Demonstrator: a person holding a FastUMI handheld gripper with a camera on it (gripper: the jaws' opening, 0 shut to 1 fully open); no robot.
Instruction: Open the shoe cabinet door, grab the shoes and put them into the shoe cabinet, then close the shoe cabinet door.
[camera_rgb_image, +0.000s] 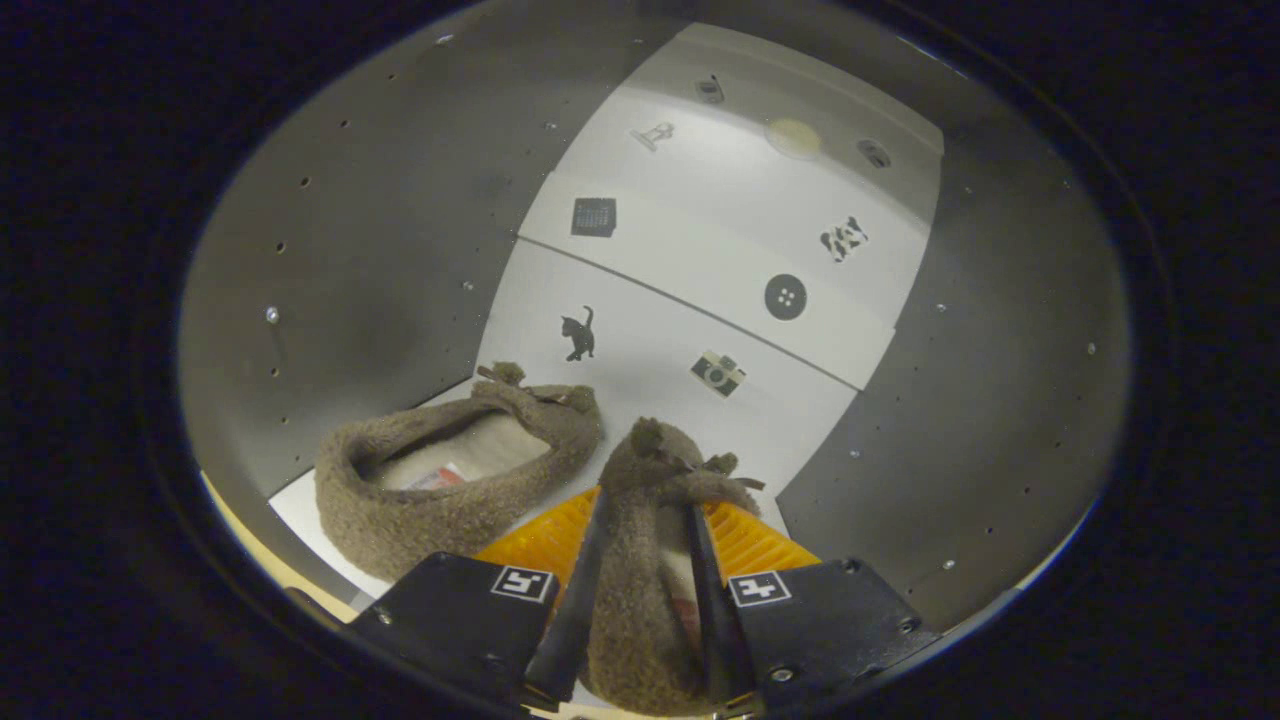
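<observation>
No readable text; picture stickers (578, 334) dot the cabinet's back panel (640, 350)

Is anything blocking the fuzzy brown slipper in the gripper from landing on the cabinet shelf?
Nothing visible. The gripper pinches the fuzzy brown slipper; bare white shelf lies ahead, and the matching slipper sits beside it.

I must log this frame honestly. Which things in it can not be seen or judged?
- Held shoe, gripper view: the gripper has both fingers pressed on it; they hide its sides, and its heel is cut off below.
- Second shoe: a tag lies inside, too small to read; its near wall hides the insole.
- Cabinet: the door is out of frame, so how far it stands open cannot be told.
- Floor under the held shoe: hidden by the shoe and fingers.
</observation>
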